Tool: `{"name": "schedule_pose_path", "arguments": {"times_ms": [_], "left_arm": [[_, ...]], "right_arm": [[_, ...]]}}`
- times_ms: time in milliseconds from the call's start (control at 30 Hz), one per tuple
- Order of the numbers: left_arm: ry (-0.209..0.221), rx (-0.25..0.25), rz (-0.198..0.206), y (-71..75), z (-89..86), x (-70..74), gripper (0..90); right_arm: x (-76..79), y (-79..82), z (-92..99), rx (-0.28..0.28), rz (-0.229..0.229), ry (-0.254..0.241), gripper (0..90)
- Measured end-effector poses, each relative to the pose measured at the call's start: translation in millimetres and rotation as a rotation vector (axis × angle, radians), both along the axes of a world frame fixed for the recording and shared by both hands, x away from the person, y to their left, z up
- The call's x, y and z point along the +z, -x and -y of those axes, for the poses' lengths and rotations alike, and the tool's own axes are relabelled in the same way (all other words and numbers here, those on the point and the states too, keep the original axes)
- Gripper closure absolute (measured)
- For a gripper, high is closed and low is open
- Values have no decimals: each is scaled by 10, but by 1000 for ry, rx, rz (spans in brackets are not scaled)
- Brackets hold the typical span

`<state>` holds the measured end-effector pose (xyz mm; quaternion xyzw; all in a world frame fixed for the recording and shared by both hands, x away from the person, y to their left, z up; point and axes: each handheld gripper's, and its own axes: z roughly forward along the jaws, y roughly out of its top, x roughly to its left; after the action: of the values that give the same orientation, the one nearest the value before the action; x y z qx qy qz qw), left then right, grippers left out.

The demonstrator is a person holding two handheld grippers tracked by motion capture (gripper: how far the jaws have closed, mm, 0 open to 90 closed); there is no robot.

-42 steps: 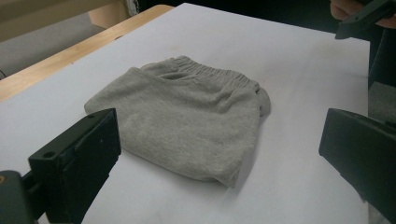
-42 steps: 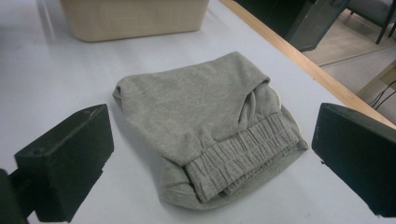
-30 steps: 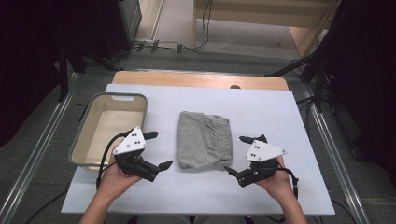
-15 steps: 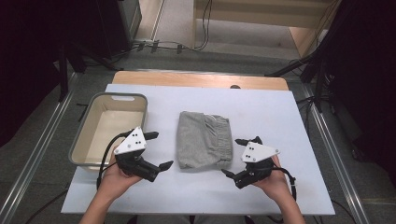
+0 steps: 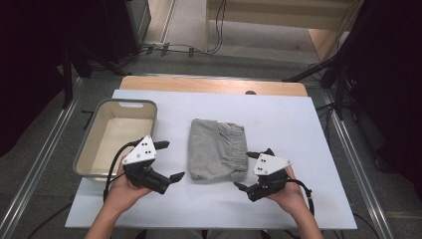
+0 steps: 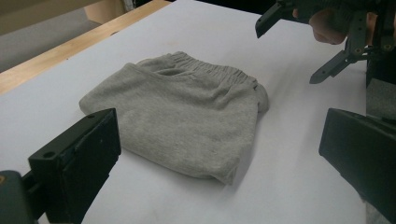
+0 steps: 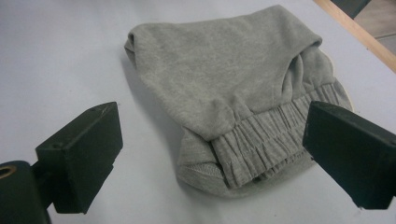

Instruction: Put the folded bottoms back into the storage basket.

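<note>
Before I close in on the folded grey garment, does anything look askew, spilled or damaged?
Nothing stands out. The folded grey garment lies flat on the white table, the bin sits upright beside it, and the left gripper and right gripper are open, touching nothing.

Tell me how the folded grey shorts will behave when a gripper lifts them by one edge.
The grey shorts look like soft knit, so they will probably droop and unfold. The gathered waistband seems thicker, likely a firmer grip. On the smooth white table they would probably slide, not roll.
</note>
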<state>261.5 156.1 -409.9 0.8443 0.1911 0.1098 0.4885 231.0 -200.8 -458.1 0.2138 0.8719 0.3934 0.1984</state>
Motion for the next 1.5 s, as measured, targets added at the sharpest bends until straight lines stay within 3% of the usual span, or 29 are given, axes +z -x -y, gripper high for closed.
{"name": "schedule_pose_path", "arguments": {"times_ms": [333,400,733,1200,1500], "left_arm": [[2,-2,-3,-3,0,-2,0],[3,-2,-4,-3,1,-2,0],[-3,-3,-9,-10,5,-16,0],[-17,-4,-20,-18,23,-42,0],[-15,-3,-23,-22,23,-49,0]], "right_arm": [[-82,-31,-34,-12,-7,51,69],[-95,-29,-42,-13,-5,60,126],[-170,-52,-89,-5,-10,112,140],[-313,-98,-184,-9,-28,192,290],[-360,-125,-217,-16,-43,214,369]]}}
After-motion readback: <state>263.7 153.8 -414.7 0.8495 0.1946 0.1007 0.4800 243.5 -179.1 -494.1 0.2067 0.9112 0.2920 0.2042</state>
